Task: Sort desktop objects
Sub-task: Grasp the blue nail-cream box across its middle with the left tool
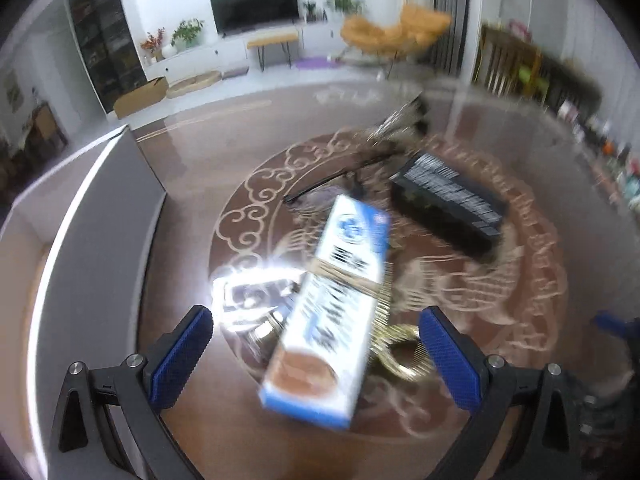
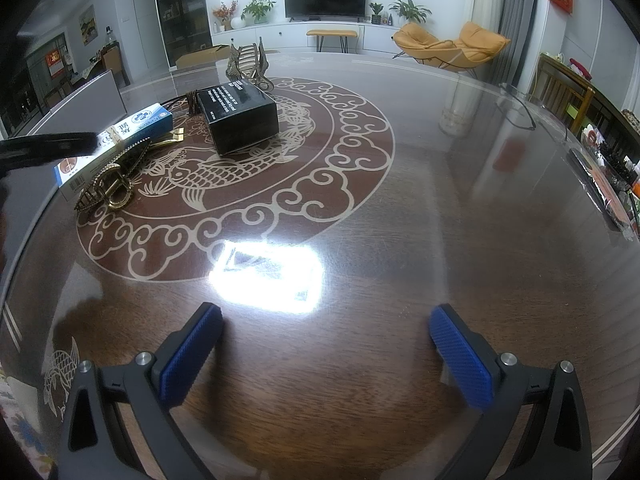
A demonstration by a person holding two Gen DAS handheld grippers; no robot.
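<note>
A blue and white carton (image 1: 332, 308) lies on the dark table, directly ahead of my open left gripper (image 1: 316, 354), its near end between the blue fingers without touching them. A black box (image 1: 448, 202) lies beyond it to the right. A gold hair claw (image 1: 400, 348) peeks out from under the carton's right side. In the right wrist view the carton (image 2: 116, 140), the hair claw (image 2: 110, 184) and the black box (image 2: 240, 116) sit at the far left. My right gripper (image 2: 326, 344) is open and empty over bare table.
A grey open storage box (image 1: 100, 232) stands at the left, also in the right wrist view (image 2: 84, 108). A wooden rack (image 2: 248, 64) stands behind the black box. Bright lamp glare (image 2: 266, 276) lies on the glass top. The table edge curves at the right.
</note>
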